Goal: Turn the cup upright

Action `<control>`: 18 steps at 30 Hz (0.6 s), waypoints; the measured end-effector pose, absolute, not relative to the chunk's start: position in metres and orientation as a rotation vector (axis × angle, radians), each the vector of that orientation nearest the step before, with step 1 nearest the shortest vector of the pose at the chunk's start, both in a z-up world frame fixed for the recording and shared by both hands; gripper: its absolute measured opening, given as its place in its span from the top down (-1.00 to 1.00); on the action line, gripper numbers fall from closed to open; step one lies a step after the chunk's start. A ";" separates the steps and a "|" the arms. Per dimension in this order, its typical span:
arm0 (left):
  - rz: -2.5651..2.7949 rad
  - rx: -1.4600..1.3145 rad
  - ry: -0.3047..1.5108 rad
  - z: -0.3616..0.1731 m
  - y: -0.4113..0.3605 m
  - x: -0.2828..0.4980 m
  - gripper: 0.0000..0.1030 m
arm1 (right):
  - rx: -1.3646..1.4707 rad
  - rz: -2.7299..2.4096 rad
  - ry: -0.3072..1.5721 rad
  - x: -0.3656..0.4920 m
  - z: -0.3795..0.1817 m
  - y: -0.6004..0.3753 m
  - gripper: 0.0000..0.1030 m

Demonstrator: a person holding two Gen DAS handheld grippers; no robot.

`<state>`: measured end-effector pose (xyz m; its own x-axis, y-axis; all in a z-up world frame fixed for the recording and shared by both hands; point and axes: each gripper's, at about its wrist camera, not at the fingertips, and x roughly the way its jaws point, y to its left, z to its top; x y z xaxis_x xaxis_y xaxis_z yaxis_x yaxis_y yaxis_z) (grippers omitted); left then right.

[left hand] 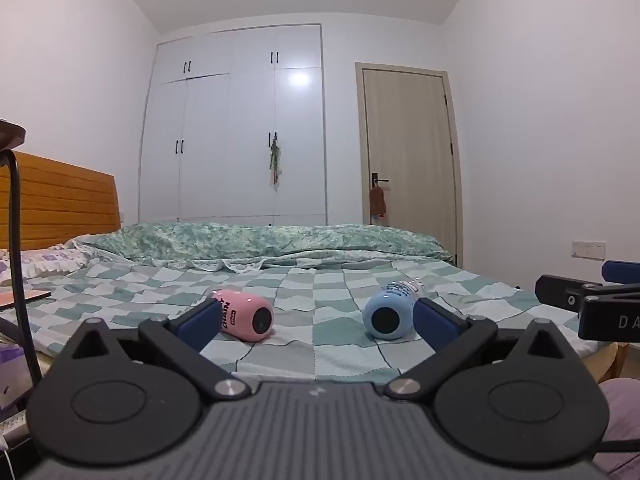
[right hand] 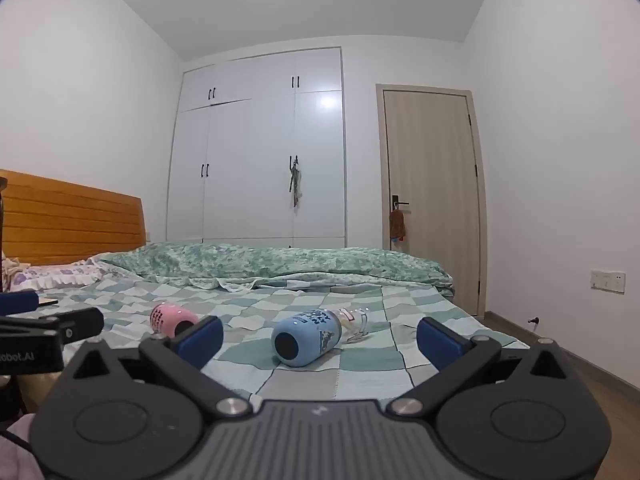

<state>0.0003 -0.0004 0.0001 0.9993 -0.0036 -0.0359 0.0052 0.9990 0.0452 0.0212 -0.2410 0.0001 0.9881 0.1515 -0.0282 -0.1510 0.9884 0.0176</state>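
Both cups, pink cup and blue cup, lie well apart mid-bed; each hand-held gripper gapes wide, empty.

"obot.AI" on left gripper

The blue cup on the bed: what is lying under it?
The blue cup lies on its side on the checkered bedsheet, dark base toward the camera, clear upper part pointing away. Only sheet shows around it. Its contact patch is hidden, and so is its mouth.
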 end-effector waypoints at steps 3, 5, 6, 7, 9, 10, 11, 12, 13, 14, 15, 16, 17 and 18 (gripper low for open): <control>-0.002 0.038 0.034 0.001 -0.002 0.000 -1.00 | 0.010 0.153 0.035 0.021 0.000 -0.241 -1.00; -0.001 0.033 0.037 0.001 -0.001 0.000 -1.00 | 0.012 0.153 0.034 0.021 0.000 -0.241 -1.00; 0.001 0.033 0.037 0.001 -0.002 0.000 -1.00 | 0.013 0.153 0.035 0.021 0.000 -0.241 -1.00; 0.002 0.033 0.036 0.000 -0.004 -0.002 -1.00 | 0.013 0.153 0.035 0.021 0.000 -0.240 -1.00; 0.000 0.032 0.038 0.001 -0.003 -0.002 -1.00 | 0.015 0.153 0.035 0.021 0.000 -0.241 -1.00; 0.002 0.033 0.039 0.000 -0.004 -0.001 -1.00 | 0.016 0.153 0.034 0.021 0.000 -0.241 -1.00; 0.001 0.032 0.040 0.000 -0.008 0.003 -1.00 | 0.017 0.154 0.035 0.021 0.000 -0.241 -1.00; 0.001 0.032 0.041 -0.002 -0.007 0.005 -1.00 | 0.017 0.153 0.035 0.021 0.000 -0.241 -1.00; 0.002 0.030 0.042 -0.003 -0.005 0.006 -1.00 | 0.018 0.154 0.035 0.021 0.000 -0.241 -1.00; 0.005 0.031 0.042 -0.004 -0.006 0.007 -1.00 | 0.018 0.153 0.035 0.021 0.000 -0.241 -1.00; 0.002 0.028 0.042 -0.003 -0.004 0.006 -1.00 | 0.018 0.153 0.035 0.021 0.000 -0.241 -1.00; 0.003 0.029 0.042 -0.004 -0.005 0.006 -1.00 | 0.018 0.154 0.035 0.021 0.000 -0.241 -1.00; 0.004 0.029 0.043 -0.005 -0.006 0.007 -1.00 | 0.018 0.154 0.036 0.021 0.000 -0.241 -1.00; 0.004 0.027 0.043 -0.003 -0.004 0.003 -1.00 | 0.018 0.153 0.036 0.021 0.000 -0.241 -1.00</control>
<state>0.0034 -0.0040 -0.0029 0.9991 0.0049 -0.0427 -0.0037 0.9996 0.0270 0.0210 -0.2411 0.0003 0.9877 0.1525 -0.0340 -0.1518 0.9882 0.0211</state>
